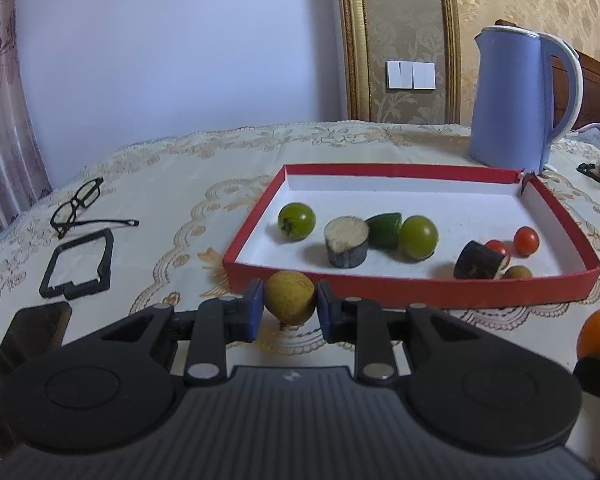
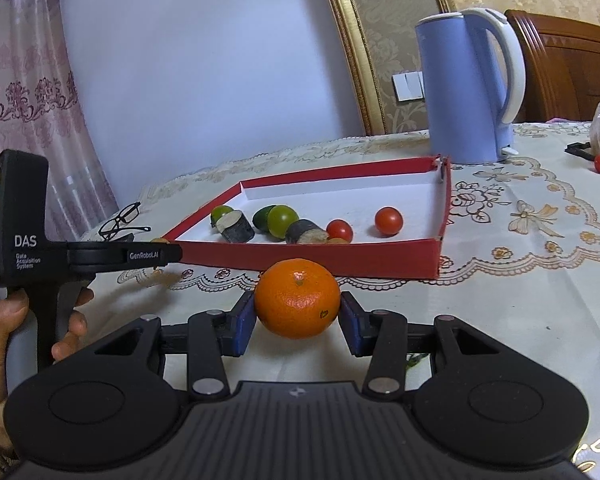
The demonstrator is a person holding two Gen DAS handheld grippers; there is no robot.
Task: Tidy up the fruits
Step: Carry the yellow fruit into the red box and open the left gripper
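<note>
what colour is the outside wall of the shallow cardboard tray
Red, with a white inside; clearest in the right wrist view.

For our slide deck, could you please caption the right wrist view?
Right gripper shut on a mandarin orange before a red tray holding produce.

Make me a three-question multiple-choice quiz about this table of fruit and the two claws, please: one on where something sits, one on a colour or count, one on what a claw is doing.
1. Where does the blue kettle stand?
A. Inside the tray
B. Behind the red tray
C. On the glasses

2. How many red tomatoes lie in the tray?
A. Two
B. Five
C. None

3. What is the left claw doing?
A. Hanging wide open over the glasses
B. Gripping the kettle
C. Closed on a yellow fruit

Answers:
1 B, it stands past the tray's far wall.
2 A, two red tomatoes show.
3 C, both pads press the fruit's sides.
</note>
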